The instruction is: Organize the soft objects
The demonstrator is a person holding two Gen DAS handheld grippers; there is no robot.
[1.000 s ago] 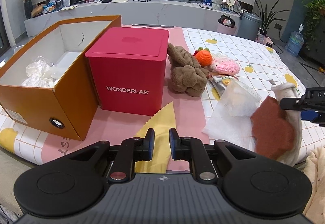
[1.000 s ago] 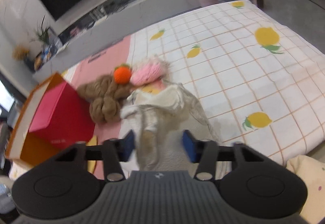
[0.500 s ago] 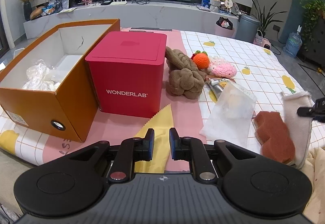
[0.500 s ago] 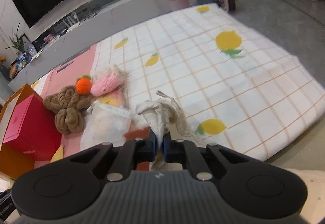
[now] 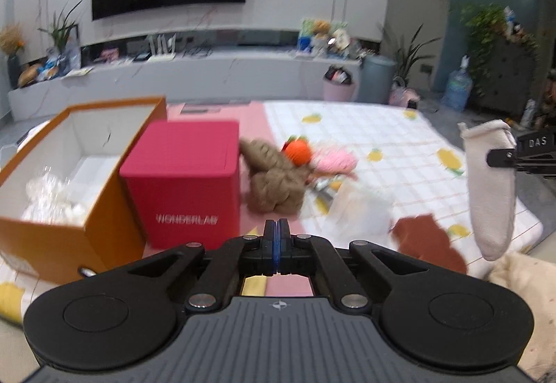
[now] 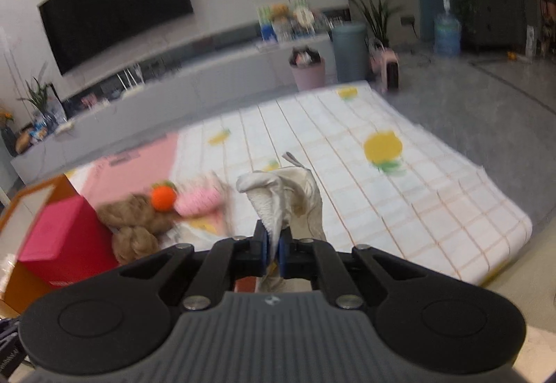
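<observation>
The right gripper (image 6: 273, 249) pinches the limp cream fabric pouch (image 6: 283, 195) aloft (left gripper (image 5: 277, 244) closed, seemingly empty), likely bound for the open orange cardboard box (image 5: 66, 240).

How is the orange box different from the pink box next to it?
The orange cardboard box is open on top, with crinkly white stuff inside; the pink cube-shaped box has its lid shut. The orange box looks longer and lower, the pink box squarer and taller. The pink box has white lettering on its front. Both sit side by side on the mat.
</observation>
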